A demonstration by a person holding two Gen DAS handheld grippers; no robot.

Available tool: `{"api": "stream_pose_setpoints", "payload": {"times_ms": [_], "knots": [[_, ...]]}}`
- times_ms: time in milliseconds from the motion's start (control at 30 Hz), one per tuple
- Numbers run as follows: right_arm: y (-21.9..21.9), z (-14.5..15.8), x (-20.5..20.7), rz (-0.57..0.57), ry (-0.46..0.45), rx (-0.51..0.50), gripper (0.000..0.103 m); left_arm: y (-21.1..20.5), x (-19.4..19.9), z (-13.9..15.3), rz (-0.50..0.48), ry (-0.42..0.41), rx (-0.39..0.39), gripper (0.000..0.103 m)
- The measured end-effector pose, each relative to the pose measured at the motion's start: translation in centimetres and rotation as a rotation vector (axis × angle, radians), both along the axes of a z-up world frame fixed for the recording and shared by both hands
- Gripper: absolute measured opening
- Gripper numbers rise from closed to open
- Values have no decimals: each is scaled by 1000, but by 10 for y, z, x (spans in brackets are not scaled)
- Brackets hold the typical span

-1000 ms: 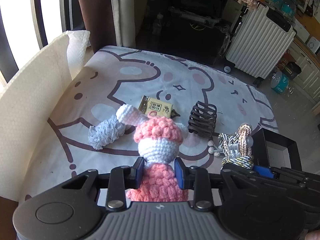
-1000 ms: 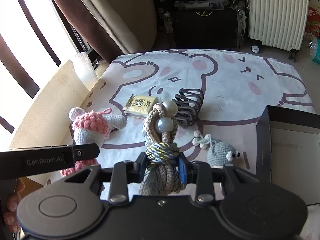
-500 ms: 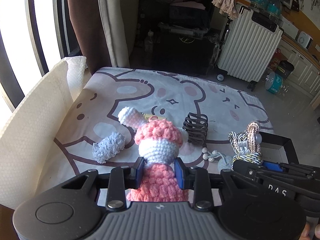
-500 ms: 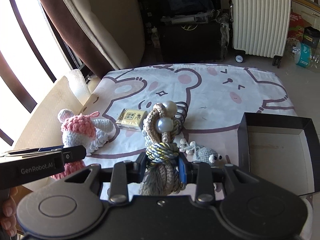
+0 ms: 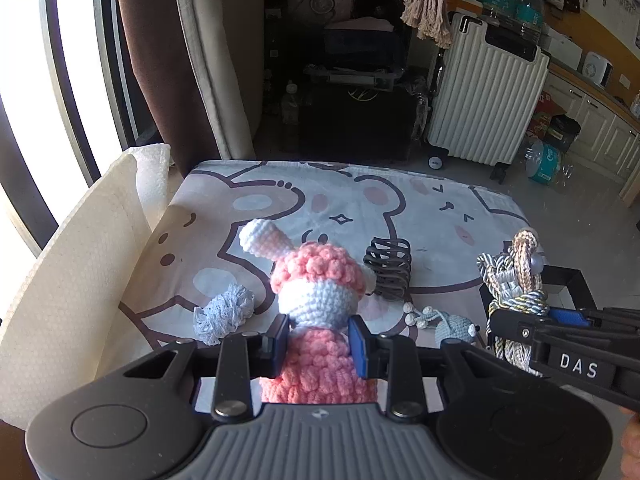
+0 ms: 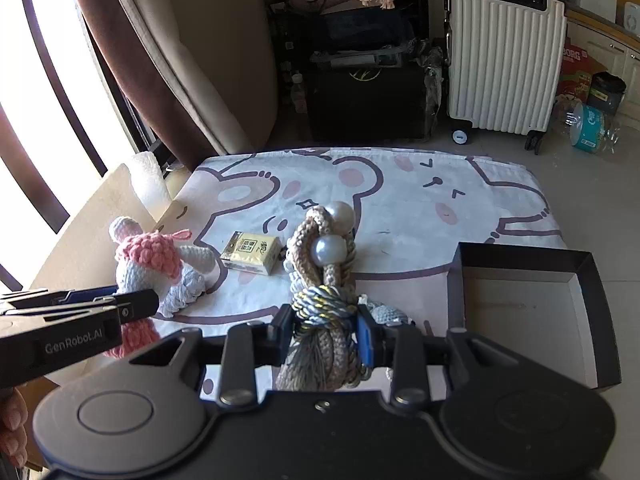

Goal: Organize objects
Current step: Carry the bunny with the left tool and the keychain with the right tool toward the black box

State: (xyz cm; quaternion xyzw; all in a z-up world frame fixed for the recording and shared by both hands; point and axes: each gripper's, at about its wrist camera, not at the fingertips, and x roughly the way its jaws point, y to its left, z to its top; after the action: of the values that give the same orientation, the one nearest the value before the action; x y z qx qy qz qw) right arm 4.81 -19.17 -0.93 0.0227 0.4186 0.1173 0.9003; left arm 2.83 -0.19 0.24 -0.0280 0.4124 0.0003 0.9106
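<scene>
Through the left wrist view, the left claw (image 5: 318, 342) is clamped tight on the pink skirt of a crocheted bunny doll (image 5: 316, 300), which stands upright between the jaws, lifted clear of the table (image 5: 280, 200) with its cartoon-bear cloth. Below and beyond it lie a pale blue knit scrap (image 5: 224, 314), a dark hair claw clip (image 5: 388, 266) and a small grey crocheted mouse (image 5: 454, 326). Off to the right the other tool carries a knotted rope tassel (image 5: 514, 280), and behind that shows the dark corner of an open box (image 5: 568, 280).

Seen from the right wrist, the right claw (image 6: 324, 332) is closed on the rope tassel (image 6: 324, 280) at its blue-gold knot — the pearl-tipped loop points up and away, the fringe hangs back toward the camera. A yellow tissue pack (image 6: 250, 252) lies on the cloth beyond; the bunny doll (image 6: 150, 268) hangs at the left in the left claw (image 6: 132, 310). The open box (image 6: 528, 312) sits at the table's right edge, empty as far as I can see, just to the right of the tassel and lower than it.

I judge the box to be the drop point — the right hand is much the nearer, needing a short carry rightward and down, while the doll must cross the whole table.
</scene>
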Motion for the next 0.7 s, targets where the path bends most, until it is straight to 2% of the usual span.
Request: {"api": "stream_pose_setpoints", "payload": {"times_ms": [700], "knots": [[-5,14,-8,-23,-15,-32,34,-6,-4,8,-15,-21,6,33]]}}
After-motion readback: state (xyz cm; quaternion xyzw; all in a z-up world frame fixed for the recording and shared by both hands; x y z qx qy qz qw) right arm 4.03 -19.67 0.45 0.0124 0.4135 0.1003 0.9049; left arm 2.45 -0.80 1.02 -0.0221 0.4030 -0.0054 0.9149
